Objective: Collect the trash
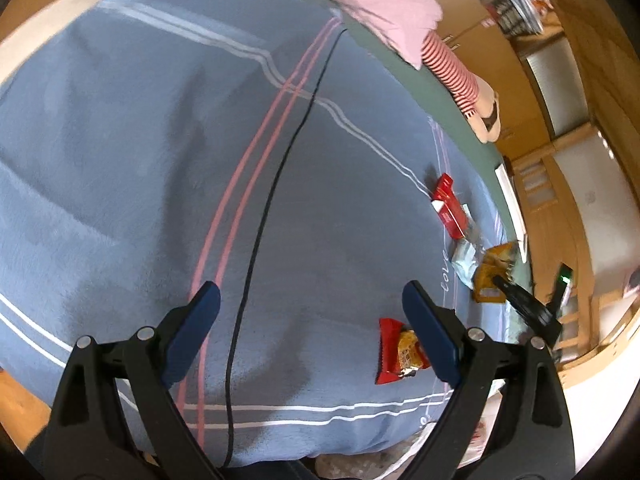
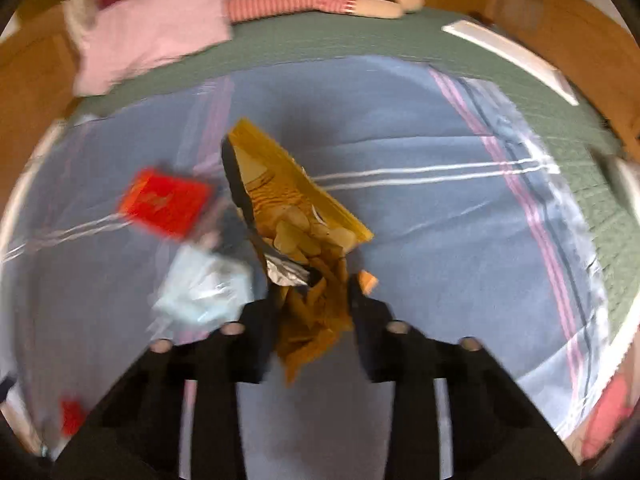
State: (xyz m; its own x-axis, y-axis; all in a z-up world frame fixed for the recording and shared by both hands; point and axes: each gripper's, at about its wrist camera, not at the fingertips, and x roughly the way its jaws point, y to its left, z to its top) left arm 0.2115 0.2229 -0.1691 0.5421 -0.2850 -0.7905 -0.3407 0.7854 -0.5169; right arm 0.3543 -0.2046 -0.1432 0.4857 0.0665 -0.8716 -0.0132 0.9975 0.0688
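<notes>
Two claws are ours: the right claw [image 2: 312, 292] pinches a crumpled yellow chip bag [image 2: 296, 216], lifted above the blue blanket [image 2: 420, 240]. Our left claw [image 1: 312, 304] gapes wide and empty over that blanket, a red snack wrapper [image 1: 394, 354] lying beside its right finger. Farther along the blanket lie a red box [image 1: 450, 210] and a pale wrapper [image 1: 464, 260].

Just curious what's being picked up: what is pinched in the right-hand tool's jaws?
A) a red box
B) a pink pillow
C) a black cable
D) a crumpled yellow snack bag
D: the right gripper is closed on the crumpled yellow snack bag, which sticks up above the blue blanket.
</notes>
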